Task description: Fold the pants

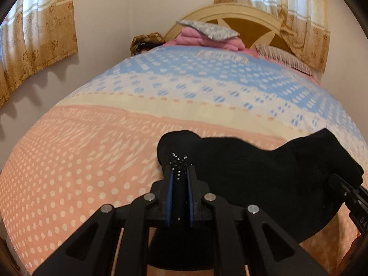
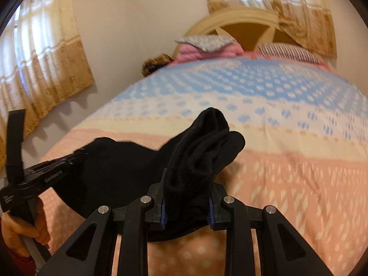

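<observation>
Both claws clamped on black pants (image 1: pixel 264 172)

One black pants (image 1: pixel 264 172); two hand-held grippers (image 1: pixel 180 168) (image 2: pixel 187 197); two curtains (image 1: pixel 39 34); perhaps two pillows (image 1: pixel 285 59).

Pants (image 1: pixel 264 172) on bed (image 1: pixel 92 149), pillows (image 1: pixel 207 31) behind

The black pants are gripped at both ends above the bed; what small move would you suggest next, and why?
Probably lower both grippers together. The left gripper and right gripper each pinch the black pants, which sag between them above the bedspread.
</observation>
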